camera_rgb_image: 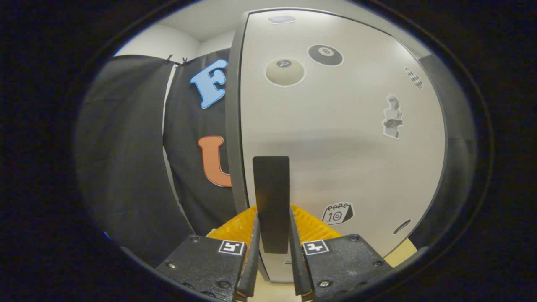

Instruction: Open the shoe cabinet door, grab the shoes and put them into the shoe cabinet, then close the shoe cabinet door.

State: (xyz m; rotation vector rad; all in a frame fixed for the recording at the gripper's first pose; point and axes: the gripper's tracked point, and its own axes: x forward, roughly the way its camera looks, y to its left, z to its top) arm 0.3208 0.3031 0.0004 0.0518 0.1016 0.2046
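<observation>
The gripper (272, 235) has its two fingers closed in on the dark upright handle (271, 197) of the shoe cabinet door (344, 147), one finger on each side of the bar, and both appear to press on it. The handle's long axis runs vertically, rising from between the fingers, and it sits close to the door's left edge (235, 126); the hinge side is therefore probably over on the right, so any swing would turn about that far edge. The pale door face, dotted with stickers such as an eight-ball sticker (325, 55), spreads beyond the fingers. Whether the door is fully shut or slightly ajar I cannot tell
</observation>
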